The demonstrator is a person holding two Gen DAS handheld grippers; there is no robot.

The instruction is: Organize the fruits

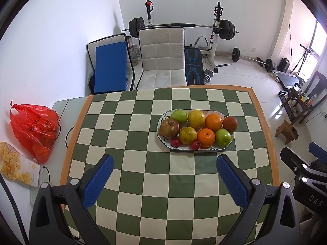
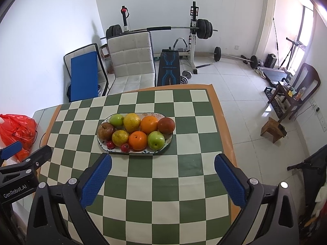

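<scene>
An oval plate (image 1: 161,135) piled with apples, oranges, pears and small red fruits is seen on the checkered tabletop (image 1: 130,159), towards its far half. Both the left tongs (image 1: 164,180) and the right tongs (image 2: 163,178) are held wide apart and empty above the near tabletop, short of the plate.

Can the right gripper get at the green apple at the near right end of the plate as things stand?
Probably yes. The right gripper is open, and only bare checkered cloth lies before the green apple on the plate.
</scene>
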